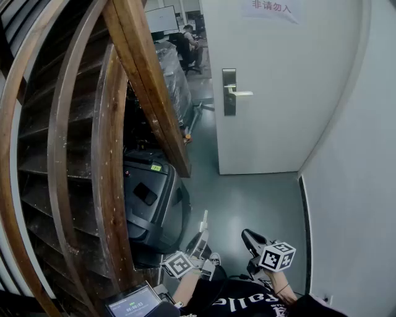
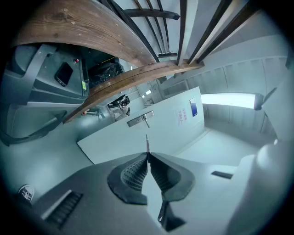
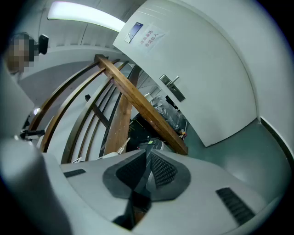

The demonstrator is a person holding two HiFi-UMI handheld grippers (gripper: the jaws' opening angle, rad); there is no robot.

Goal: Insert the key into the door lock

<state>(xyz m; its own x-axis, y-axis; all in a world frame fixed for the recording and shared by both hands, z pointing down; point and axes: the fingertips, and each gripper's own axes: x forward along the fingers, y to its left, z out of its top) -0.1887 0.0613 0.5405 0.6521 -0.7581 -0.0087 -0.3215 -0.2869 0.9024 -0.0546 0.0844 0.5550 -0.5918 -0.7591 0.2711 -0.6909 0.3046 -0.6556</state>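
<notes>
Metal key [image 2: 147, 143] sits pinched between the closed jaws of the left gripper [image 2: 148, 156]. Its thin blade sticks out past the tips and points roughly toward the door [image 2: 115, 140]. Right gripper [image 3: 147, 153]: jaws pressed against each other, nothing seen between them. In the head view both grippers are low and close to the person, well apart from the door.

Progress: key is in hand, so that part is done. Approach, lining up with the keyhole and insertion are all left. Judged to be the very start of the carry toward the lock plate [image 1: 229, 106], which is mounted near the door's left edge with the lever handle [image 1: 242, 93] on it.

Hard to make out:
- Keyhole is too small in every view; cannot tell whether it lies above or below the handle.
- Key's bow is hidden inside the pads. The blade shows edge-on, so tooth orientation is unreadable.
- Printed notice [image 1: 270, 7] is cut off at the top of the head view.
- Wooden stair beam [image 1: 148, 80] and a dark bulky object [image 1: 151, 204] crowd the passage's left side.
</notes>
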